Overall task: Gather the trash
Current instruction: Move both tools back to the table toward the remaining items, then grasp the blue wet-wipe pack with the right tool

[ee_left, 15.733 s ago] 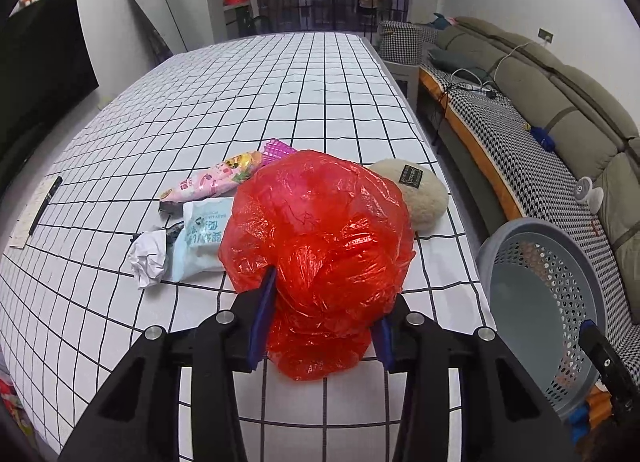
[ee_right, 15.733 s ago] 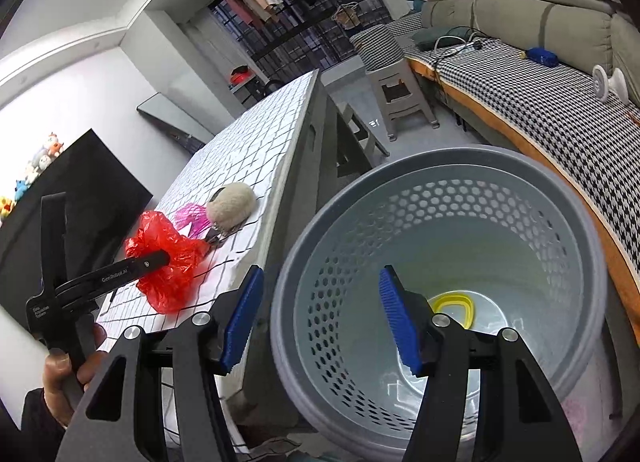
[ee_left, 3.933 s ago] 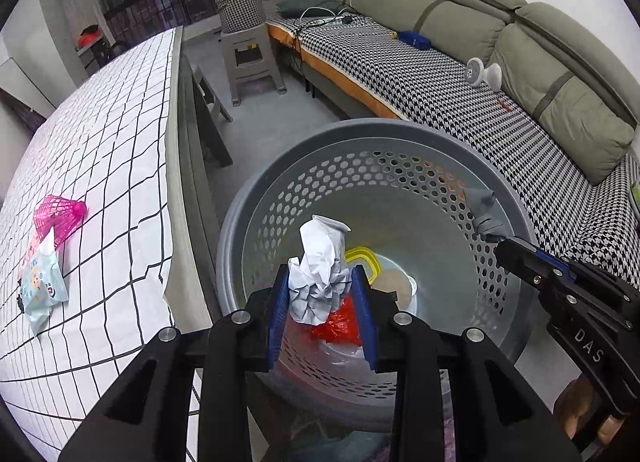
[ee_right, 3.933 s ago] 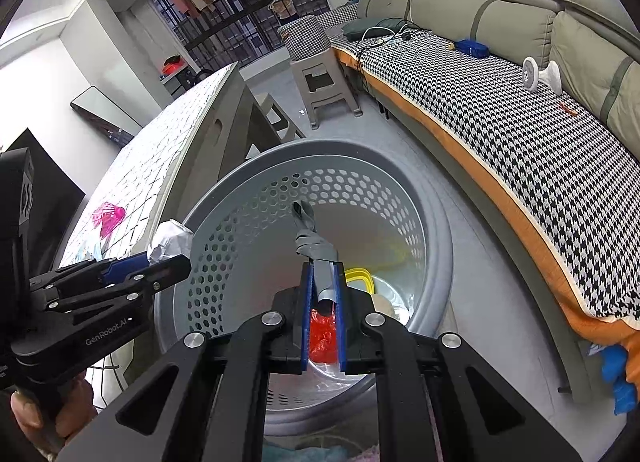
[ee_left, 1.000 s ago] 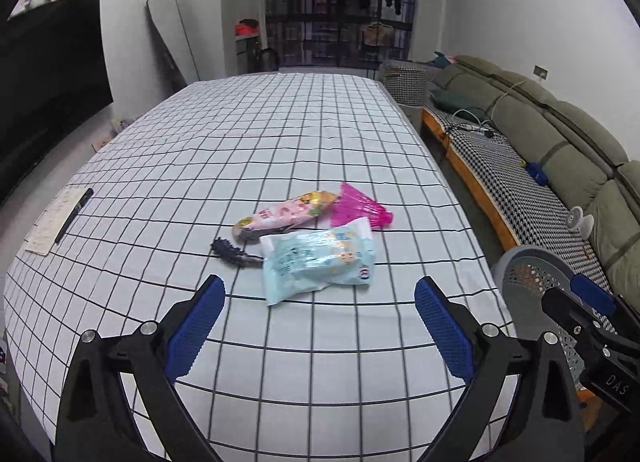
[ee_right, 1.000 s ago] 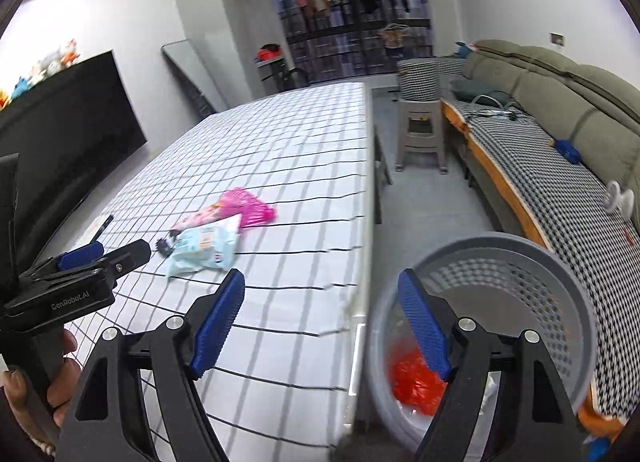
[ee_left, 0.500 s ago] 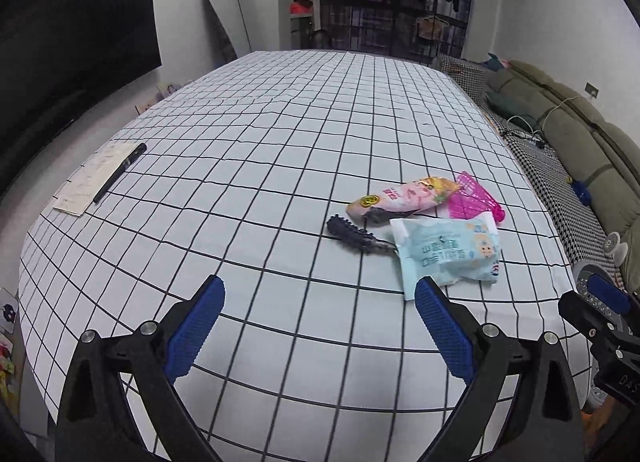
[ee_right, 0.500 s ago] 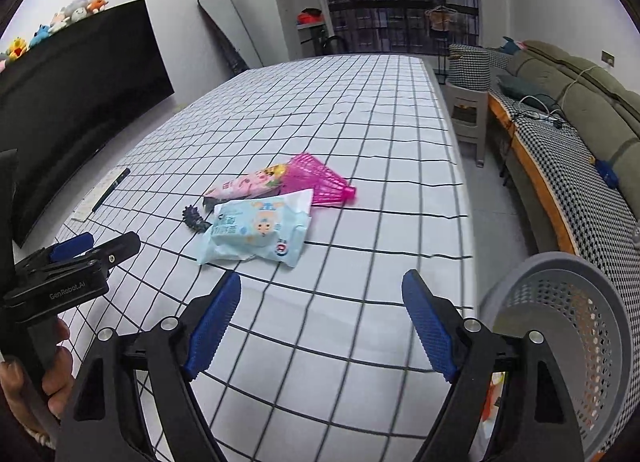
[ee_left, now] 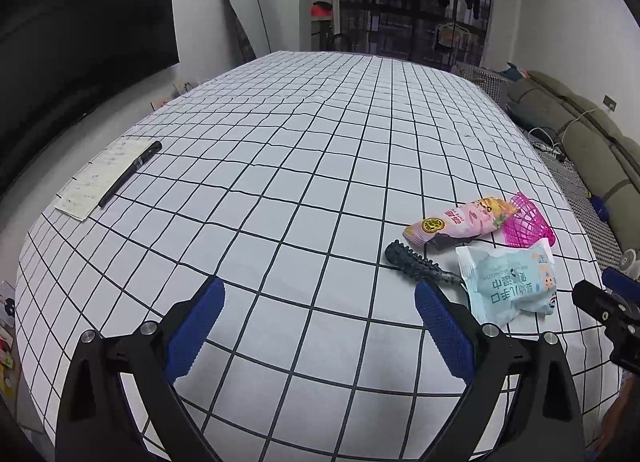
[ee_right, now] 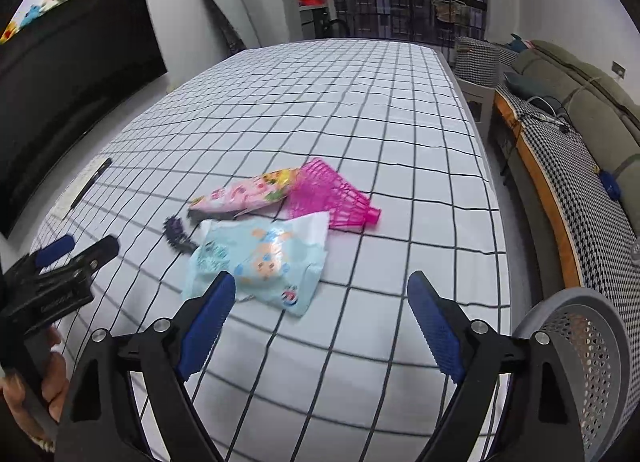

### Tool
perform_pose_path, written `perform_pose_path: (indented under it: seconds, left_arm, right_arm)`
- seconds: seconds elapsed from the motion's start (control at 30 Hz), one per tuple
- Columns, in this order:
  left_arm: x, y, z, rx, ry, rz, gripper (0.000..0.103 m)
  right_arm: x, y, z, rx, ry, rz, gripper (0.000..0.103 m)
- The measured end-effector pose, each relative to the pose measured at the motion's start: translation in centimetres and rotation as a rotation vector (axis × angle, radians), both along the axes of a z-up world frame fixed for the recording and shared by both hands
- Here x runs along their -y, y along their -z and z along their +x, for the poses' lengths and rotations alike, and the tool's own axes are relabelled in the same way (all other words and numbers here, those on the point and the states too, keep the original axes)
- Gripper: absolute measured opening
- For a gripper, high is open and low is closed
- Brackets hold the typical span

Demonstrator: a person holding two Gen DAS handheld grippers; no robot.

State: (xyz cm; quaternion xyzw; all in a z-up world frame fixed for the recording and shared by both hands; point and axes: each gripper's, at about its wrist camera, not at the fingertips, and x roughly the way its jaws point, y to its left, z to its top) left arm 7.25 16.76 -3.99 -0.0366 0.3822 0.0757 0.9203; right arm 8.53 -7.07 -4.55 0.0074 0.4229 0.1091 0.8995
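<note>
Several bits of trash lie on the checked tablecloth: a light blue wipes packet [ee_right: 260,260] [ee_left: 510,284], a pink snack wrapper [ee_right: 246,194] [ee_left: 460,220], a pink mesh cone [ee_right: 336,198] [ee_left: 526,220] and a black spiky piece [ee_right: 178,236] [ee_left: 418,264]. My right gripper [ee_right: 318,316] hovers just in front of the blue packet, its jaws opening wide with nothing between them. My left gripper [ee_left: 318,320] stands open and empty, left of the trash, the black piece near its right fingertip. The grey perforated bin [ee_right: 580,334] stands at the table's right edge.
A paper sheet with a black pen [ee_left: 130,172] lies at the table's left edge. A sofa [ee_right: 592,134] runs along the right wall, a dark screen [ee_left: 80,42] on the left. A hand [ee_right: 36,402] holds the left gripper.
Both grippers have swung left from the bin side over the table and come lower and closer to the trash. The bin has slid to the right edge of the right wrist view.
</note>
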Motion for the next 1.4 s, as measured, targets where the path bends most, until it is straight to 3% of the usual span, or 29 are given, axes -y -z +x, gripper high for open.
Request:
perform_pose_path:
  seconds: [0.23,0.5,0.7,1.2,1.4]
  left_arm:
    - [-0.6,0.5,0.5,-0.007,-0.006,-0.033,0.094]
    - [-0.8,0.5,0.4,0.006,-0.01,-0.036,0.094]
    - [-1.0,0.4,0.2,0.009,-0.014,-0.045,0.094]
    - [-1.2,0.3,0.1,0.019,-0.013,-0.054,0.094]
    - [-1.1,0.1,0.0,0.025,-0.011,-0.051,0.094]
  right_arm:
    - [1.3,1.0,3.4,-0.043,0.087,0.011,0.084]
    - [-0.8,0.5,6.3,-0.06,0.073,-0.012,0.084]
    - [-2.1,1.4,8.1,-0.121,0.07,-0.058,0.084]
    - [1.1,2.2,1.8,-0.169,0.133,-0.052,0.084]
    - [3.1,0.7,-0.7,-0.118,0.161,-0.001,0.084]
